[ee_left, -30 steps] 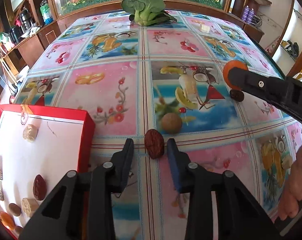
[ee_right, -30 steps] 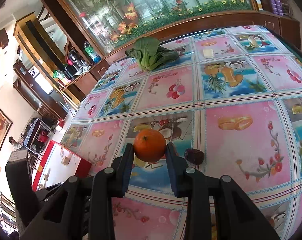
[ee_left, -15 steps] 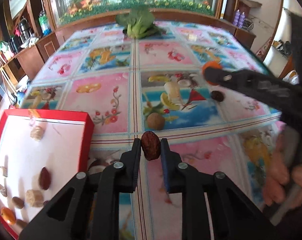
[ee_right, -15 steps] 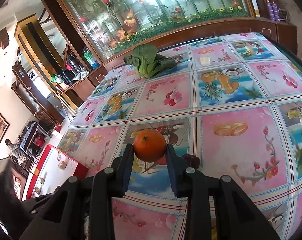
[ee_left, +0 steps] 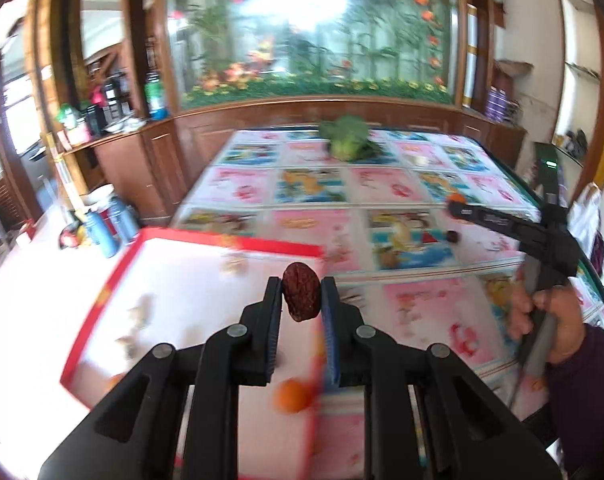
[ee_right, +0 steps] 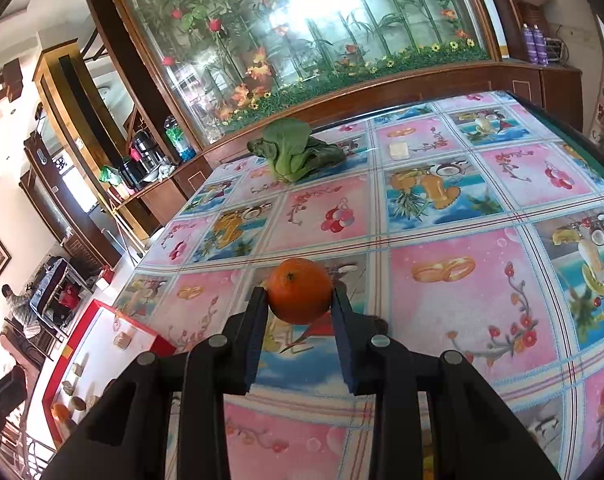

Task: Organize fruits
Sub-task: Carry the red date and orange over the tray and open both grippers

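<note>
The left tool point(ee_left: 301, 300) is clamped on a wrinkled dark red date point(ee_left: 300, 297), gripped across its narrow middle so the long fruit hangs upright between the pads; its jaws have just been closing on it. It is held above the white floor of the red-rimmed tray point(ee_left: 238, 243), near the tray's right edge, which is probably where it belongs, since a small orange point(ee_left: 293, 395) and some pale, blurred pieces already lie inside. The right tool point(ee_right: 300, 296) is clamped on a second orange point(ee_right: 300, 290), pinched at its widest part (a round fruit would likely slip if held off-centre), and carried clear of the tabletop point(ee_right: 453, 240).

The left wrist view shows the date, the tray's inside from above, another dark date point(ee_left: 452, 236) lying on the patterned cloth, and the person's right hand point(ee_left: 543, 320) on the handle of the other tool; much of it is smeared, so the tray's smaller items cannot be told apart. The right wrist view is sharp: it shows the grip on the orange, the leafy green vegetable point(ee_right: 298, 150) and a small pale block point(ee_right: 399, 150) far back on the tabletop, and the tray only as a sliver at lower left. The left tool itself does not appear there.
</note>
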